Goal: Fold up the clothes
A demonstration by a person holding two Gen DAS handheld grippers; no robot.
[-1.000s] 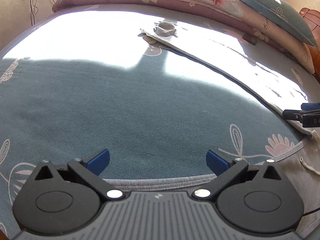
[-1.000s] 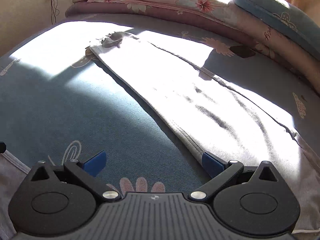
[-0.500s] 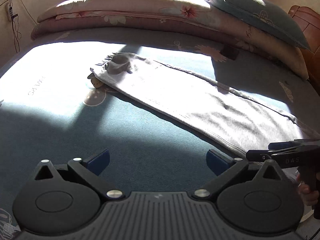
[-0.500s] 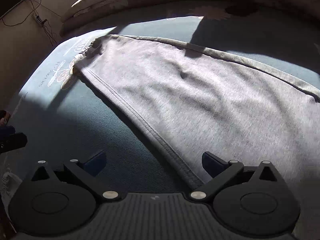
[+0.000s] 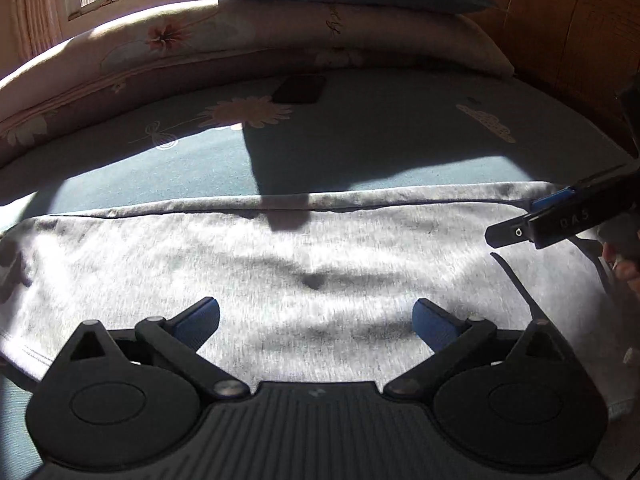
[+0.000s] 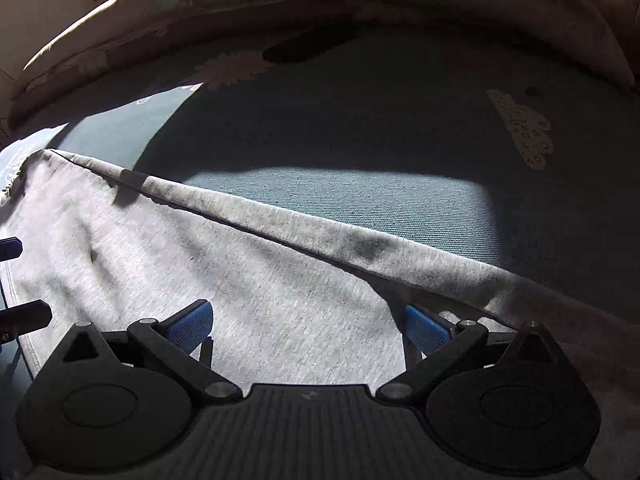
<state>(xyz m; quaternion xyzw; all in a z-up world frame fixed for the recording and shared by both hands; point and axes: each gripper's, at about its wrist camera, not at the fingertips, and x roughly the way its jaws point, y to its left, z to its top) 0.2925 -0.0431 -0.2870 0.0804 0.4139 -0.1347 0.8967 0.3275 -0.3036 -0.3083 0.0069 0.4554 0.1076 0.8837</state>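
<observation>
while grey garment (image 5: 320, 264) lies flat on bed (image 5: 360, 152), left gripper (image 5: 316, 318) and right gripper (image 6: 306, 322) fingers spread wide, holding nothing.

My bed (image 5: 360, 148), in a blue flowered sheet, carries grey clothes (image 5: 320, 256) spread flat, a dark phone (image 5: 300, 89) and rolled bedding (image 5: 240, 48) behind.
</observation>
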